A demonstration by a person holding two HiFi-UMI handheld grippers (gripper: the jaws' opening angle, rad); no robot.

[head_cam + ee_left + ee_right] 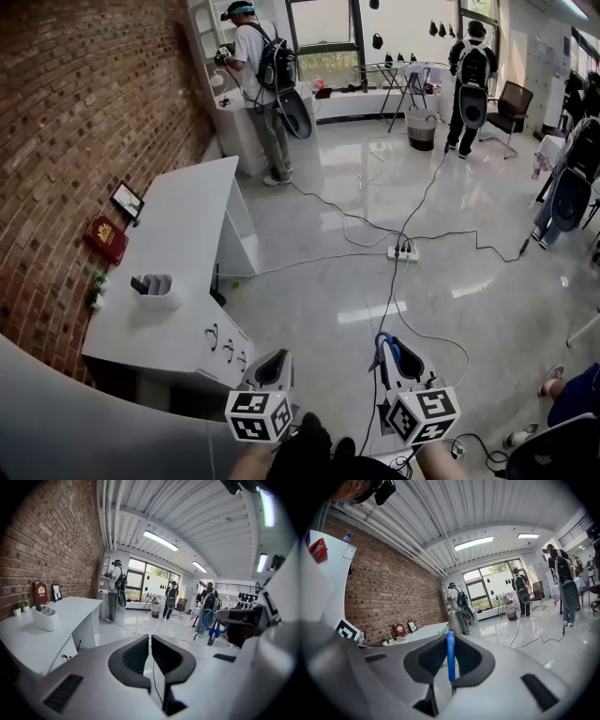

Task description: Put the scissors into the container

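Two tools sit at the near edge of the head view, held over the glossy floor (450, 216) well to the right of the white table (187, 244). On the left tool (272, 361) the jaws are drawn together to a thin slit with nothing between them. On the right tool (401, 364) the jaws are clamped on the scissors (450, 658), whose blue handle stands upright between the pads and pokes out past the tips. The white container (159, 292) rests on the near left part of the table, well apart from both tools, with something dark in one of its slots. Along the brick wall (84, 94) to its left are a small plant (97, 286), a red book (106, 238) and, farther off, a picture frame (127, 200). A power strip (403, 252) lies on the floor in the middle, cables trailing from it. Far off, a person with a backpack (258, 75) stands at a counter near the wall.
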